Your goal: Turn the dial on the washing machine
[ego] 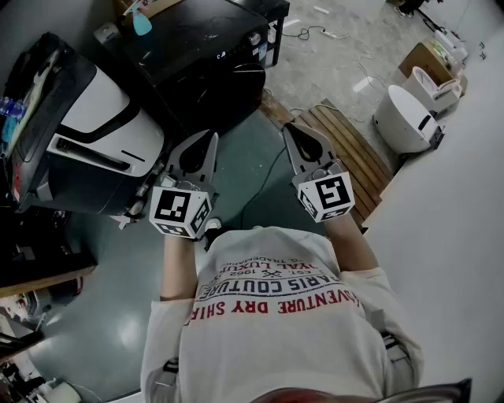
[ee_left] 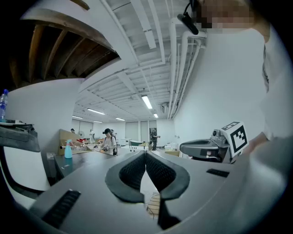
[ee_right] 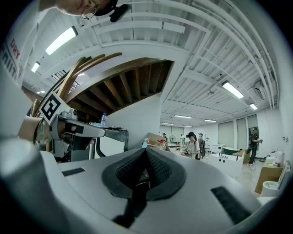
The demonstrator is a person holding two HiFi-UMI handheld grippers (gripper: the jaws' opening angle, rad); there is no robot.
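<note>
between the two jaws of the left gripper (ee_left: pixel 145 154) sits nothing: the dark ribbed pads meet at their tips, with only a thin slit lower down. the right gripper (ee_right: pixel 145 151) is the same, its two jaws pressed together on no object. both tools are held level, side by side and apart, in front of the person's white printed shirt (ego: pixel 276 315). each carries one marker cube, two in all: the left cube (ego: pixel 181 208) and the right cube (ego: pixel 327 195).

ahead of the tips and somewhat to the left, at the top of the head view, stands one black washing machine (ego: pixel 189 59). its one dial (ego: pixel 254 38) shows as a small round knob at the upper corner of the front, too small to read. neither gripper touches it; both are well apart from the machine. one blue spray bottle (ego: pixel 142 22) stands on the machine's top near the far edge.

left of the machine lies one white-and-black appliance (ego: pixel 94 134). one dark cable (ego: pixel 268 177) runs over the green floor between the grippers. to the right one slatted wooden board (ego: pixel 346 153) lies on the floor, and past it stand one rounded white appliance (ego: pixel 405 118) and one cardboard box (ego: pixel 424 57).

farther off, the right gripper view shows two people clearly, one near a table (ee_right: pixel 190 144) and one standing (ee_right: pixel 253 145), and one water bottle (ee_right: pixel 104 119) on a ledge.
</note>
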